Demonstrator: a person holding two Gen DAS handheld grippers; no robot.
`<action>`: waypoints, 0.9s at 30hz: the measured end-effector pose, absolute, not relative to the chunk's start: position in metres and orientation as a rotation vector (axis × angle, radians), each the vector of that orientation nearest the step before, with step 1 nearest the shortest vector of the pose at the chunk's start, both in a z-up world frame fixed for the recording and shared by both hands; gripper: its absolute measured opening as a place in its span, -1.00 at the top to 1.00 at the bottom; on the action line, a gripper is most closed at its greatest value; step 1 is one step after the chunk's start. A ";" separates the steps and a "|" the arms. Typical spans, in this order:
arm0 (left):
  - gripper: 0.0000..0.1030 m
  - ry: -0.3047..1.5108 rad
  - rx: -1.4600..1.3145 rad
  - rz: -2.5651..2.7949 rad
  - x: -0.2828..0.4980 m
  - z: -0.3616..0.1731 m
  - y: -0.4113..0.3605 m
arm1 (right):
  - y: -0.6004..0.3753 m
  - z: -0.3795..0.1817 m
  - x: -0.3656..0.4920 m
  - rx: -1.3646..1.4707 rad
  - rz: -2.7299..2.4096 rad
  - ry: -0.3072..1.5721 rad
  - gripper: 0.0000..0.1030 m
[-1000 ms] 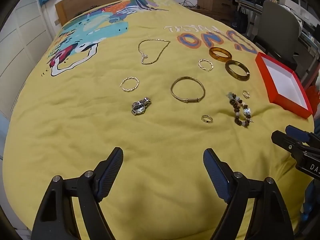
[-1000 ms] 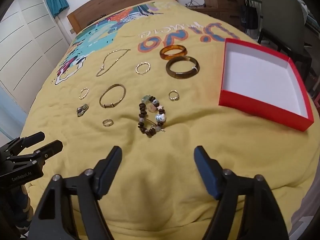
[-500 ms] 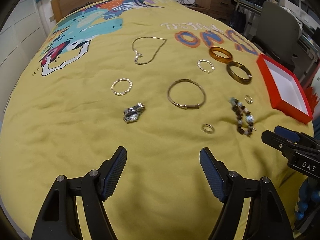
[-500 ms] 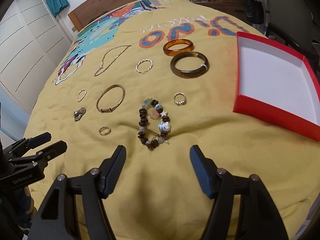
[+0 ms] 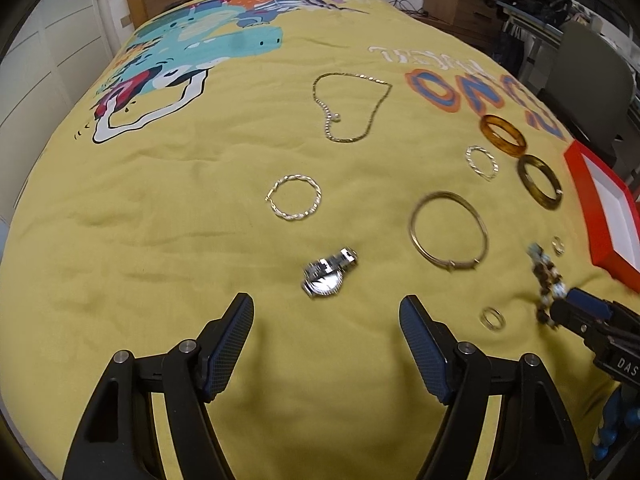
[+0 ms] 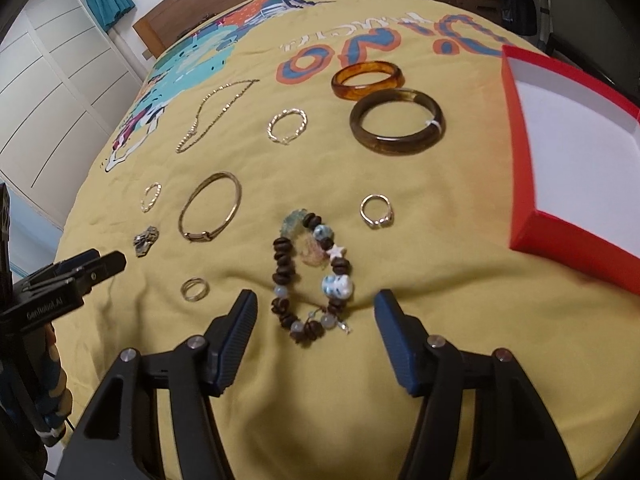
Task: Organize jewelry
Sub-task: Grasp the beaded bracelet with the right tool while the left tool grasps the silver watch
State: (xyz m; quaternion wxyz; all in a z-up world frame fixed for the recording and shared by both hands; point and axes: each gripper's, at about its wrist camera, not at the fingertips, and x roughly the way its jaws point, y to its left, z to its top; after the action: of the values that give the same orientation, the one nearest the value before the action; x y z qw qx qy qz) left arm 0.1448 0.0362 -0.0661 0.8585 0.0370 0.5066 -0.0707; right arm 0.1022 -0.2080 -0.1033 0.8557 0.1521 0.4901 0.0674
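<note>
Jewelry lies spread on a yellow bedcover [image 5: 160, 240]. In the left wrist view a silver watch [image 5: 326, 278] sits just beyond my left gripper [image 5: 326, 316], which is open and touches nothing. In the right wrist view a beaded bracelet [image 6: 286, 264] lies ahead of my right gripper [image 6: 316, 304], with its near end between the fingertips. The jaws are closing, and the pads stand clear of the beads. An open red box [image 6: 560, 236] with a white inside rests at the right.
Near the box lie an amber bangle [image 6: 360, 90], a dark bangle [image 6: 396, 145] and a ring [image 6: 376, 222]. A gold bangle [image 5: 450, 266], twisted hoop [image 5: 298, 178], chain necklace [image 5: 329, 122] and small ring [image 5: 493, 318] lie around the watch. A headboard, wardrobe and chair surround the bed.
Both grippers have moved forward and down toward the bedcover. The watch and the beaded bracelet now sit close to their fingertips. The right jaws have narrowed.
</note>
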 end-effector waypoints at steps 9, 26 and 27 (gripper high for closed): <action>0.12 1.139 0.096 -0.159 0.173 -0.096 0.039 | -0.207 -0.117 0.118 0.314 0.146 1.052 0.15; 0.49 1.129 0.034 -0.188 0.156 -0.079 0.041 | -0.198 -0.101 0.110 0.274 0.224 1.049 0.71; 0.49 1.123 0.034 -0.186 0.153 -0.075 0.042 | -0.198 -0.098 0.107 0.277 0.230 1.045 0.71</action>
State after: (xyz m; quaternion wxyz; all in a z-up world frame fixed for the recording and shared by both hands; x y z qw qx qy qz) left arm 0.1530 0.0417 -0.0750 0.8423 0.0160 0.5315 -0.0881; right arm 0.1073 -0.1982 -0.0984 0.8511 0.1314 0.4964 0.1093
